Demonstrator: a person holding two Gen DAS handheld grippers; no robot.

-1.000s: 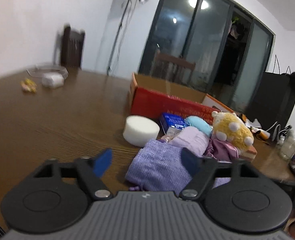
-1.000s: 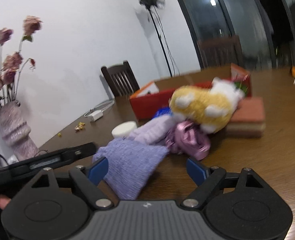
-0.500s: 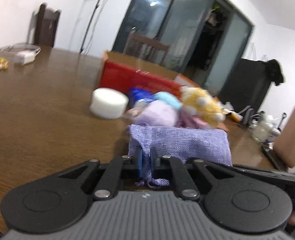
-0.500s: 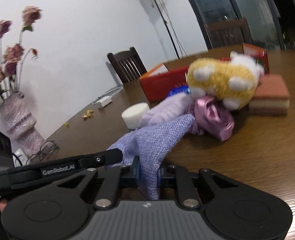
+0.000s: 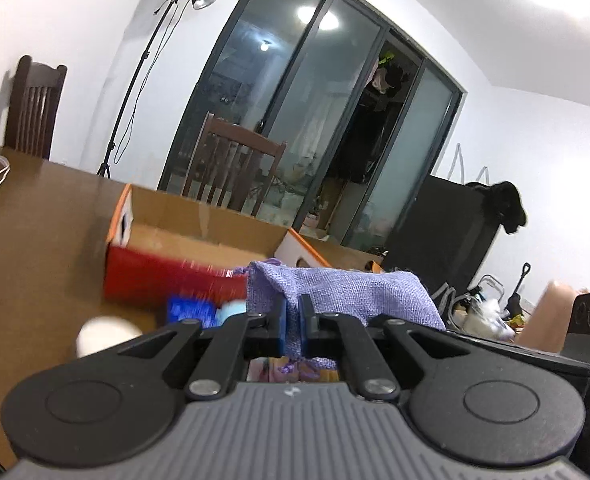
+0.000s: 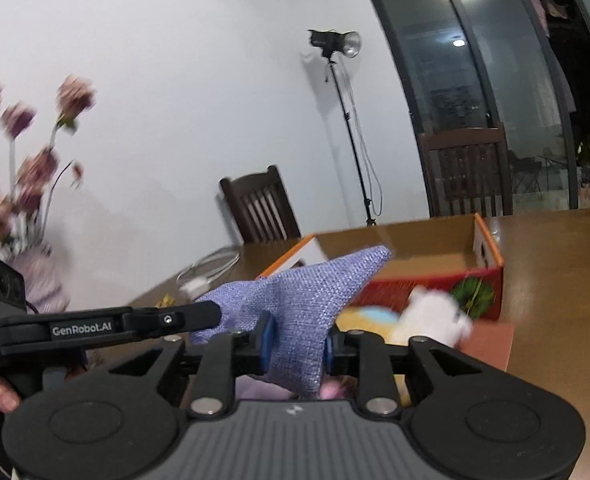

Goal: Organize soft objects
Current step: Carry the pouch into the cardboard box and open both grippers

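Observation:
A purple woven cloth bag hangs lifted above the table, held by both grippers. My left gripper is shut on one edge of it. My right gripper is shut on the other side of the bag. Behind it stands an open red cardboard box, also in the right wrist view. Below the bag lie a white foam disc, a blue packet, a yellow-and-white plush toy and a brown sponge block, all blurred.
The brown wooden table carries a white charger and cable at the far left. A vase of pink flowers stands left. Dark wooden chairs and a light stand are behind the table. Clutter sits at the right.
Both grippers closed on the purple bag and lifted it off the table toward the red box. The views tilted upward and the pile of soft things dropped lower in frame.

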